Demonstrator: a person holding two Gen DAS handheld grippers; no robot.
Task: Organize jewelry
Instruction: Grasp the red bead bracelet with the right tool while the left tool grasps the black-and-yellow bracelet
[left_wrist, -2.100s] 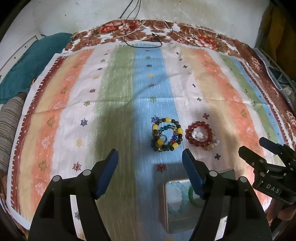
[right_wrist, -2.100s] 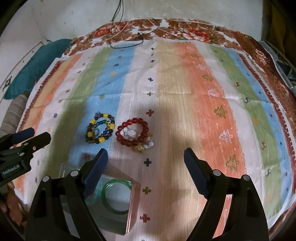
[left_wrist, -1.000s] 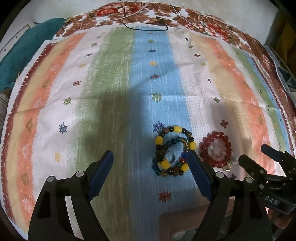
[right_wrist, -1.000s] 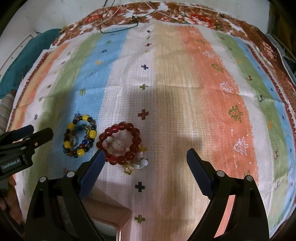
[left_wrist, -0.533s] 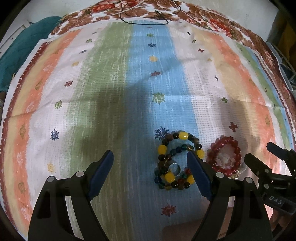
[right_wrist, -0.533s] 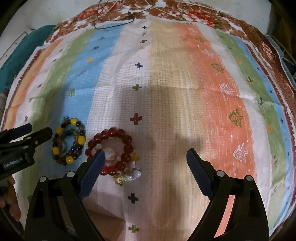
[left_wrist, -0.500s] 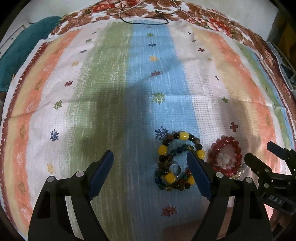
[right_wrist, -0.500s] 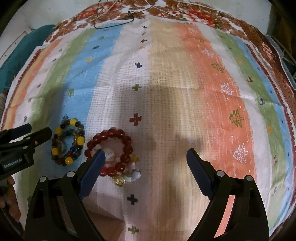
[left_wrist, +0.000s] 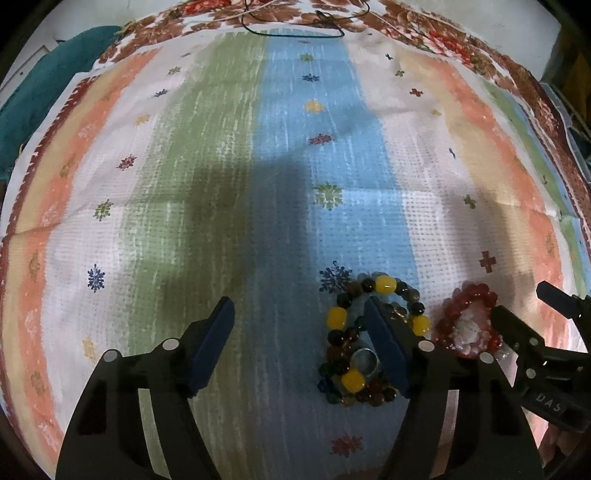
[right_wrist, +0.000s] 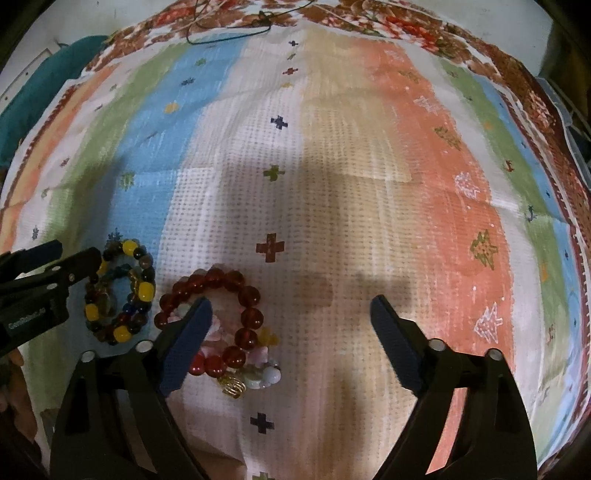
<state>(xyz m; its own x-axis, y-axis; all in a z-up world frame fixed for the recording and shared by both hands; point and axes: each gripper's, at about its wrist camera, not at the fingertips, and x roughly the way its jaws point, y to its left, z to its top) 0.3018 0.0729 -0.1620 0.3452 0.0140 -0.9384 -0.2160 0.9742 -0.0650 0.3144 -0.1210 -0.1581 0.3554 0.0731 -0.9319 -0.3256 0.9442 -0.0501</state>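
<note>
Far left, a teal cloth (left_wrist: 33, 92) bunches beside the striped cloth (left_wrist: 229, 177) that covers the tabletop, and a thin black cord (left_wrist: 295, 31) loops along its floral far border.

Now the left gripper (left_wrist: 299, 332) comes into play: it points steeply down over the blue stripe, its jaws spread and closing. Only bare cloth lies in most of the gap; its right pad sits over the multicoloured bead bracelet (left_wrist: 343, 325), right across the middle of the coil, though whether it touches the beads I cannot tell. That bracelet, dark beads with fat yellow ones, lies flat on the blue stripe with a small silver ring (left_wrist: 364, 360) inside its coil, beside a dark blue snowflake motif (left_wrist: 334, 277).

Just to its right, close but apart, the red bead bracelet (right_wrist: 236, 295) lies on the white stripe, wrapped around a pale pinkish bead cluster (right_wrist: 218, 332), with a little gold charm (right_wrist: 232, 386) and a white bead at its near edge.

Over to the right gripper (right_wrist: 290, 332): also angled steeply down, jaws wide and closing. Its left pad covers the red bracelet's left side, with the rest of the ring showing between the pads; the right pad hangs over bare cloth, well clear of the beads. No pinch here.

Further right, orange, green and blue stripes with small tree motifs run to the cloth's edge.
</note>
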